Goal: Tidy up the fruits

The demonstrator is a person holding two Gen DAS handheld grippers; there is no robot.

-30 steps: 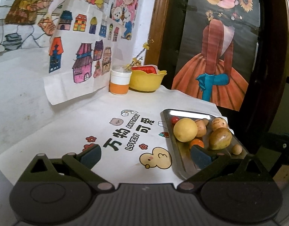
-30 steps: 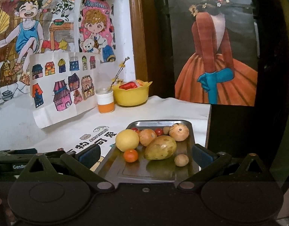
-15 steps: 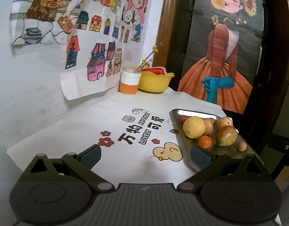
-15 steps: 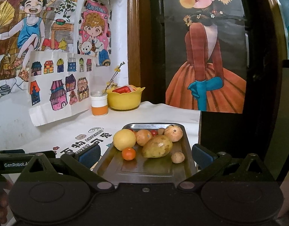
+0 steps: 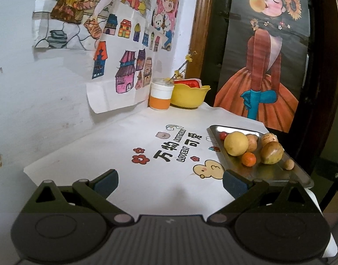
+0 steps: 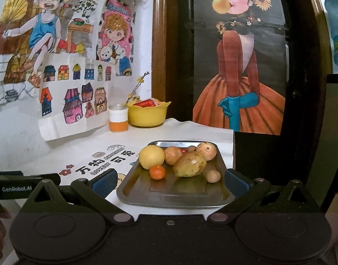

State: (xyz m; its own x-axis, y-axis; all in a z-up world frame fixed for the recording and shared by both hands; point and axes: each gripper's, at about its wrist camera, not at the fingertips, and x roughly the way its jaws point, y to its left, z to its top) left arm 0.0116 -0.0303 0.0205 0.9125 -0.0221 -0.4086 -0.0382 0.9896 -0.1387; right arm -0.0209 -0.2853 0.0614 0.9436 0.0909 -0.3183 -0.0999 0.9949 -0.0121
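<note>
Both of my grippers have drawn back, left gripper (image 5: 170,180) and right gripper (image 6: 170,180) spread wide, empty; fruits sit clustered on the rectangular steel tray (image 6: 169,196) at twelve o'clock, ready for sorting.

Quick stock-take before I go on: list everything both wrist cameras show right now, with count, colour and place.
metal tray: 1, silver, right part of the table, holds the fruit
large round fruit: 1, yellow, left in the tray
mango: 1, yellow-brown, tray middle
small orange: 1, orange, in front of the yellow fruit
small nut-like fruit: 1, tan, right of the mango
other tray fruit: several, brownish and red, behind, partly hidden
yellow bowl: 1, back corner, red items inside
jar: 1, white and orange, left of the bowl
tablecloth: 1, white, printed
wall drawings: several, coloured
left gripper: open, over the cloth
right gripper: open, before the tray
</note>
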